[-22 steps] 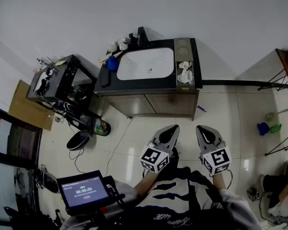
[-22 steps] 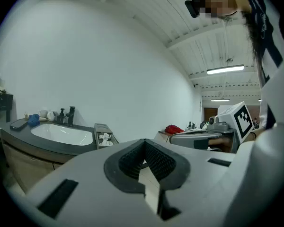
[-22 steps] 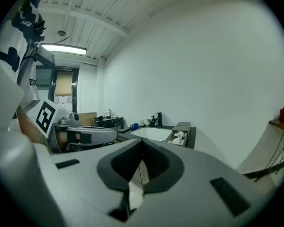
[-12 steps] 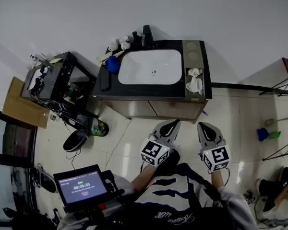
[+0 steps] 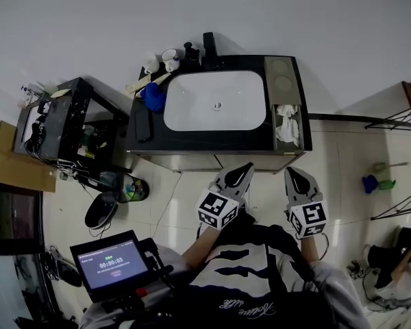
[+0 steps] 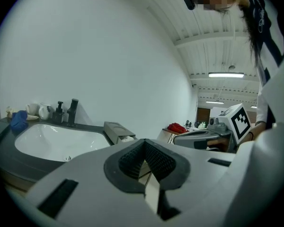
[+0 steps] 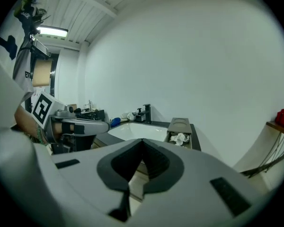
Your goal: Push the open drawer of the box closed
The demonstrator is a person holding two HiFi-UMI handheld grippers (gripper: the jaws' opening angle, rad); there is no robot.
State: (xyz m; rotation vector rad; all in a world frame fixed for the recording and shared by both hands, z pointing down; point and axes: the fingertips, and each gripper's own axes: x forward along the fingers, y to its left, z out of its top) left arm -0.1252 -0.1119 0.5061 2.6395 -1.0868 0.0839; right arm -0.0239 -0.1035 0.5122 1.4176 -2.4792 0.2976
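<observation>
The grey box (image 5: pixel 282 79) stands on the right end of a black vanity top (image 5: pixel 144 142); its open drawer (image 5: pixel 288 126) sticks out toward me with white crumpled paper inside. The same box (image 6: pixel 114 128) and drawer (image 7: pixel 180 139) show beyond the jaws in both gripper views. My left gripper (image 5: pixel 243 172) and right gripper (image 5: pixel 291 175) hover side by side over the floor just in front of the vanity, short of the drawer. Both are shut and hold nothing. The left gripper (image 6: pixel 144 144) and right gripper (image 7: pixel 142 144) have their pads meeting at the tips.
A white basin (image 5: pixel 216 101) with a black tap (image 5: pixel 209 46), cups (image 5: pixel 169 58) and a blue cloth (image 5: pixel 153 96) fills the vanity. A black rack (image 5: pixel 61 132) stands left, a tablet (image 5: pixel 113 266) near my body, a metal frame (image 5: pixel 404 149) at right.
The vanity has slid lower and nearer in the head view, so both grippers now sit closer to its front edge. Both stay shut.
</observation>
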